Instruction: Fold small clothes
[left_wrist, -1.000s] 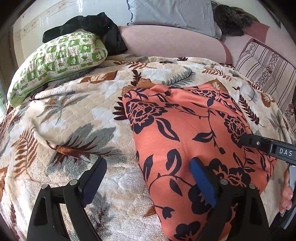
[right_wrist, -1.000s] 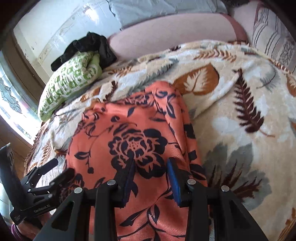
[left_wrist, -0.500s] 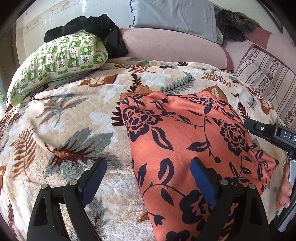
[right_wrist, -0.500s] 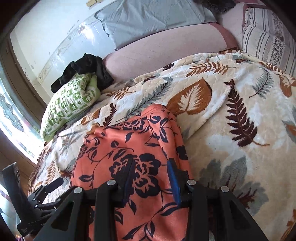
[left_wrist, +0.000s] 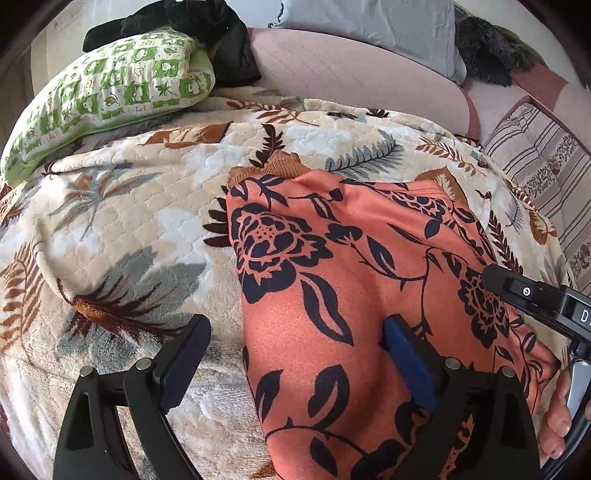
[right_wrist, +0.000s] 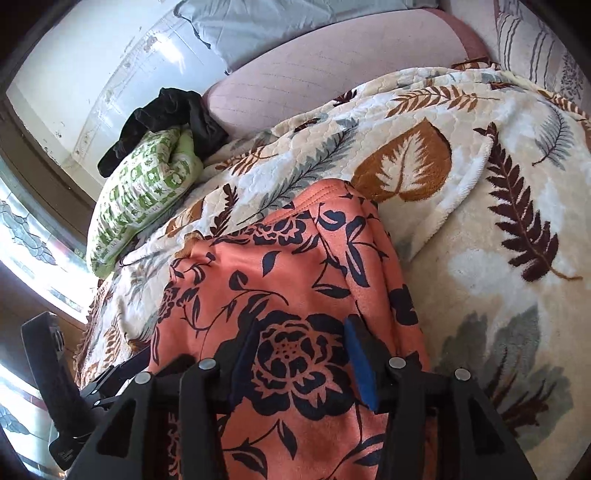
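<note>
Daylight flooding in from window (right_wrist: 22, 266), blowing out there; glaring off wall (right_wrist: 92, 74); bending and darkening at fisheye edges; staying sharp, soft shadows throughout.

Blanket (left_wrist: 155, 221) open leftward — green pillow (left_wrist: 110, 92) beyond.

garments, orange floral: 1 (left_wrist: 332, 280) | blankets, leaf print: 1 (left_wrist: 129, 229) | pillows, green checked: 1 (left_wrist: 110, 96) | pillows, grey: 1 (left_wrist: 369, 26) | black cloth heaps: 1 (left_wrist: 192, 22) | grippers: 2 (left_wrist: 295, 365) (right_wrist: 301, 363)
</note>
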